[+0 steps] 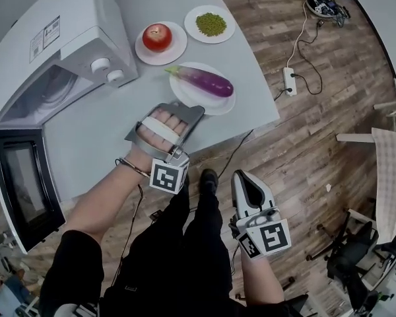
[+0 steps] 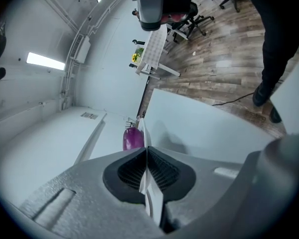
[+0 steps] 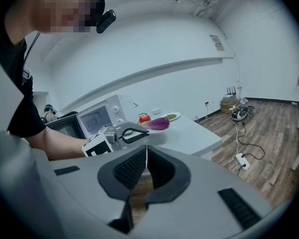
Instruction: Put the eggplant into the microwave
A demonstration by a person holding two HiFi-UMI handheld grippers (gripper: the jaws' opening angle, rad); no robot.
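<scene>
A purple eggplant [image 1: 201,81] lies on a white plate [image 1: 219,104] near the table's right edge. My left gripper [image 1: 187,107] reaches the plate's near rim and is shut on it. In the left gripper view the plate rim [image 2: 141,128] shows edge-on as a white sliver running in between the closed jaws, with the eggplant [image 2: 133,138] just beyond. The white microwave [image 1: 53,38] stands at the left with its door [image 1: 23,183] swung open. My right gripper [image 1: 241,175] hangs shut and empty off the table's near side, over the floor; its view shows the eggplant [image 3: 158,123].
Behind the eggplant stand a plate with a red tomato [image 1: 157,37] and a plate of green peas [image 1: 211,24]. A power strip [image 1: 290,80] and cables lie on the wood floor to the right. The microwave's knobs [image 1: 100,65] face the plates.
</scene>
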